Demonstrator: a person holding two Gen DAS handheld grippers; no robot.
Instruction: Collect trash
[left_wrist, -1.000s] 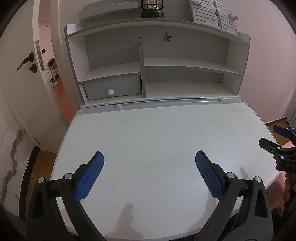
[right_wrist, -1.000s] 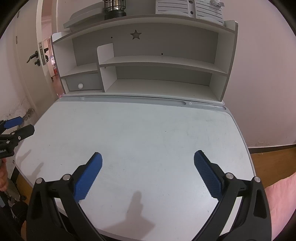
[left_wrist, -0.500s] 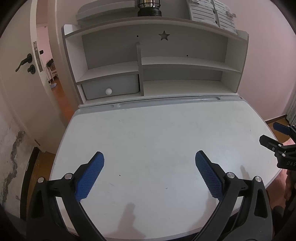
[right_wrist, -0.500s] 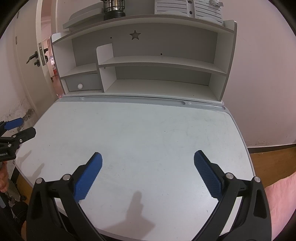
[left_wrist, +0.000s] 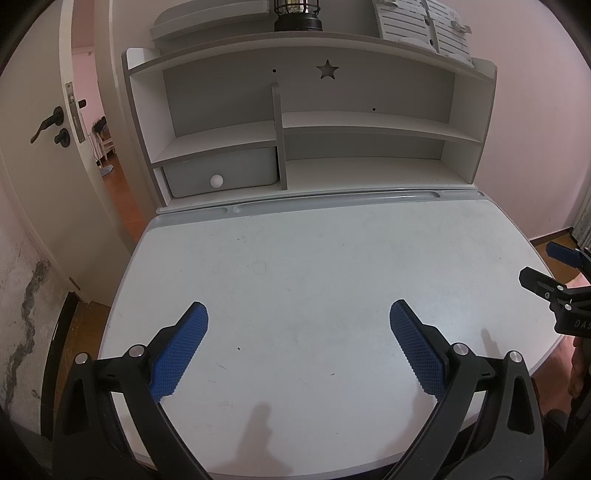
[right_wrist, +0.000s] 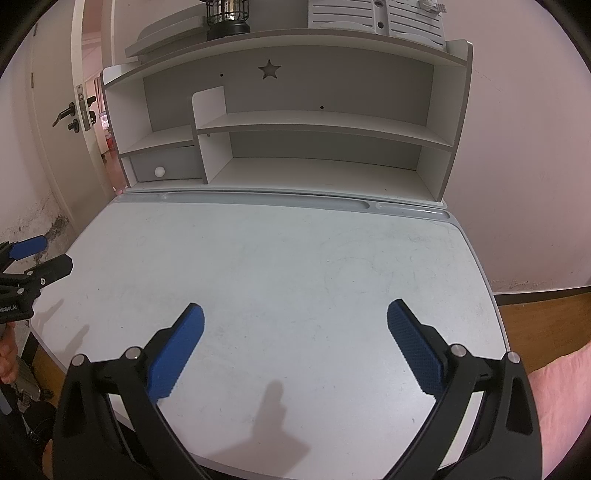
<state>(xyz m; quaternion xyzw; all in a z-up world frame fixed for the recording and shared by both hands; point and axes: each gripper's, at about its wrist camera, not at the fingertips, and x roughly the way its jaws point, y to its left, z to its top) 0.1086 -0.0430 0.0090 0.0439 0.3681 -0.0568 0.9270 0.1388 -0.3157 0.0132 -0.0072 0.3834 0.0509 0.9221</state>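
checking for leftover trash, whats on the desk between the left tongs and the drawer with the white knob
Nothing: from the left tongs to the drawer there is only bare desktop with faint scuffs and the grey pencil groove, seen in the left wrist view.

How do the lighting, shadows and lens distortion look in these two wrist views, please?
Left wrist view: the desk is evenly lit, a soft shadow falls between the open left tongs, and the shelf unit bows with fisheye. Right wrist view: similar shadow below the open right tongs, dark vignetted corners.
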